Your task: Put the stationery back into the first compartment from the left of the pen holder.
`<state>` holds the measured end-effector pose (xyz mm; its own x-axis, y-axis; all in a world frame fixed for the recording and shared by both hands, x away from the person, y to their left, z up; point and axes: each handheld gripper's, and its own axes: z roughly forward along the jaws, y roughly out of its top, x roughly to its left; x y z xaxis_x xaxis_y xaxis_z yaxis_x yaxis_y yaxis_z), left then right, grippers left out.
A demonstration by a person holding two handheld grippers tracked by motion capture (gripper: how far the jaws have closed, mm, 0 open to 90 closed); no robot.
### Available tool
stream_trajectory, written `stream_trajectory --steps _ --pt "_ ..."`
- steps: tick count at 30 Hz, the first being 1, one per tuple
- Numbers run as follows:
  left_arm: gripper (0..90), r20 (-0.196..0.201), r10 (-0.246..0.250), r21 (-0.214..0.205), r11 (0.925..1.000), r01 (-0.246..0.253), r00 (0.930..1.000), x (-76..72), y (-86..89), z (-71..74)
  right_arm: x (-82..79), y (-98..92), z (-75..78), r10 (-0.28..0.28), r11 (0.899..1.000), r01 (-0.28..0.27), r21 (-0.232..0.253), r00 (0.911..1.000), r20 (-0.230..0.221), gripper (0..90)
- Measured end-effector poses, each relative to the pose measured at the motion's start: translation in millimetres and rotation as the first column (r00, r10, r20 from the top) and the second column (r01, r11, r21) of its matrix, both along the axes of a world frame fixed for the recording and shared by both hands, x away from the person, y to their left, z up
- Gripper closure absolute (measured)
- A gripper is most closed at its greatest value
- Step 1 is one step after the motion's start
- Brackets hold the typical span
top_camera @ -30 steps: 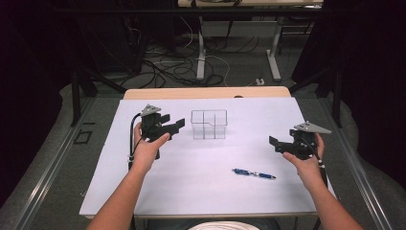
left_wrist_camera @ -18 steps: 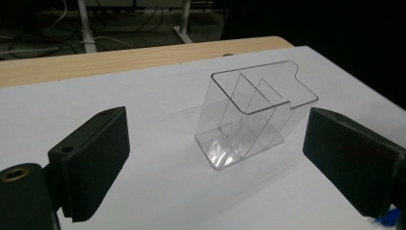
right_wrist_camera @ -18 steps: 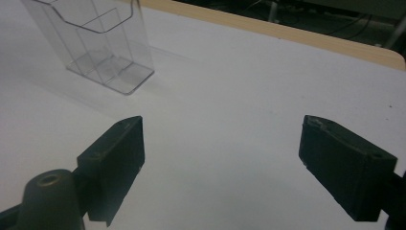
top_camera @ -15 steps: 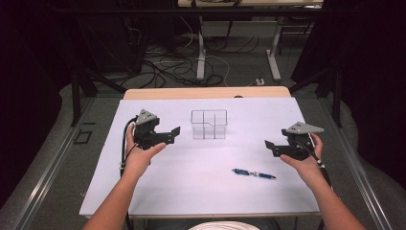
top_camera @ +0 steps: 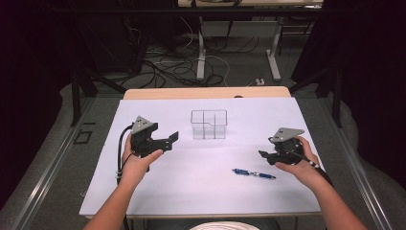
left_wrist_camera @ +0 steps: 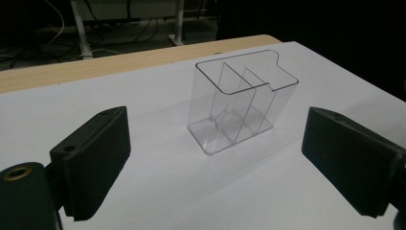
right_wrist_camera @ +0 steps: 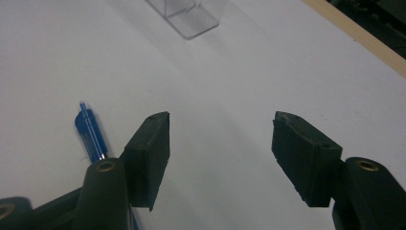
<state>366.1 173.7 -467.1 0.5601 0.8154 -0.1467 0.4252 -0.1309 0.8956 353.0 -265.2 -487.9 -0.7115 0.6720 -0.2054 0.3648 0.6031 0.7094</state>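
The right gripper [top_camera: 266,156], jaws apart and just closing on nothing, is near the pen [top_camera: 253,173]; it looks light, stiff, slippery, best gripped mid-barrel.

high view overhead; gripper views share organizer [left_wrist_camera: 239,103].

Even overhead light on the white table [top_camera: 201,191]; surroundings nearly black. Soft shadows only; clear organizer [left_wrist_camera: 239,103] casts a faint one. High view slightly soft. Gripper views dimmer, near jaws mildly out of focus
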Motion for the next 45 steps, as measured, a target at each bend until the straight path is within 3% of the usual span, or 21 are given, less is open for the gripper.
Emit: stream_trajectory --steps 1,5,7,11,12,16,18,19,21,23,25,26,31,34,36,40,41,43,45 --pt "10.6 0.005 -0.002 0.001 1.0000 0.002 1.0000 -0.7 0.2 -0.6 -0.7 3.1 -0.1 0.038 0.998 -0.039 -0.058 0.9992 -0.016 39.7" --pt "11.8 0.010 -0.004 0.004 1.0000 0.004 0.9999 -3.9 0.0 -2.7 -1.0 10.1 -4.1 0.073 0.991 -0.077 -0.113 0.9964 -0.042 40.2" --pt "11.9 0.008 -0.004 0.009 1.0000 0.004 1.0000 -5.0 0.7 -3.3 -1.1 11.9 -5.4 0.087 0.990 -0.094 -0.110 0.9944 -0.059 40.2" --pt "12.9 0.007 -0.001 0.010 1.0000 0.001 1.0000 -7.3 2.8 -3.9 -0.2 18.3 -7.7 0.106 0.978 -0.120 -0.169 0.9905 -0.087 40.0" --pt "13.3 0.007 0.000 0.006 1.0000 0.000 1.0000 -7.6 3.2 -4.0 1.4 21.1 -8.0 0.116 0.977 -0.134 -0.167 0.9867 -0.114 40.8" --pt "13.8 0.010 0.010 0.004 0.9999 -0.010 0.9999 -8.4 5.8 -3.6 2.6 26.2 -8.1 0.107 0.976 -0.132 -0.175 0.9838 -0.144 43.2" --pt "14.7 0.011 0.011 -0.001 0.9999 -0.011 0.9999 -8.5 8.2 -3.3 4.6 29.6 -10.0 0.134 0.975 -0.167 -0.149 0.9689 -0.208 46.3" --pt "15.2 0.011 0.011 -0.001 0.9999 -0.011 0.9999 -8.5 8.2 -3.3 4.6 29.6 -10.0 0.134 0.975 -0.167 -0.149 0.9689 -0.208 46.3" --pt "15.3 0.007 0.013 0.000 0.9999 -0.013 0.9999 -8.7 9.4 -3.3 5.4 33.1 -11.6 0.154 0.967 -0.201 -0.158 0.9520 -0.264 49.4" --pt "15.4 0.004 0.012 0.000 0.9999 -0.012 0.9999 -8.5 10.6 -3.6 5.7 34.9 -11.1 0.165 0.961 -0.221 -0.166 0.9411 -0.295 51.2" --pt "15.4 -0.001 0.014 0.000 0.9999 -0.014 0.9999 -8.3 11.6 -4.1 5.9 35.9 -11.0 0.169 0.958 -0.229 -0.173 0.9377 -0.303 52.2" --pt "15.4 -0.005 0.014 -0.001 0.9999 -0.014 0.9999 -8.5 12.0 -4.4 6.4 36.5 -11.1 0.184 0.955 -0.245 -0.165 0.9300 -0.318 53.0" --pt "15.4 -0.006 0.015 -0.007 0.9999 -0.015 0.9999 -8.6 13.2 -5.1 7.2 41.9 -11.5 0.208 0.942 -0.286 -0.175 0.9079 -0.364 55.2" --pt "15.2 -0.018 0.027 -0.017 0.9995 -0.027 0.9995 -8.7 12.5 -5.8 7.2 44.7 -13.7 0.211 0.938 -0.296 -0.180 0.9002 -0.381 56.7" --pt "14.7 -0.014 0.029 -0.010 0.9995 -0.030 0.9995 -8.6 13.1 -6.2 7.3 46.6 -16.6 0.227 0.929 -0.321 -0.182 0.8865 -0.403 58.3" --pt "11.9 -0.013 0.022 -0.020 0.9996 -0.022 0.9997 -8.3 15.3 -7.5 7.2 48.2 -19.8 0.230 0.924 -0.332 -0.189 0.8784 -0.419 58.7" --pt "10.8 -0.015 0.023 -0.024 0.9994 -0.023 0.9996 -8.2 15.9 -7.7 6.9 48.6 -21.3 0.222 0.927 -0.324 -0.186 0.8780 -0.424 58.7" --pt "8.4 -0.020 0.026 -0.033 0.9991 -0.027 0.9995 -8.0 16.7 -8.0 8.1 48.9 -23.7 0.223 0.922 -0.336 -0.194 0.8687 -0.442 59.7" --pt "6.1 -0.015 0.027 -0.032 0.9991 -0.027 0.9995 -7.8 17.0 -8.7 8.7 49.5 -26.1 0.219 0.918 -0.338 -0.206 0.8676 -0.446 61.3"
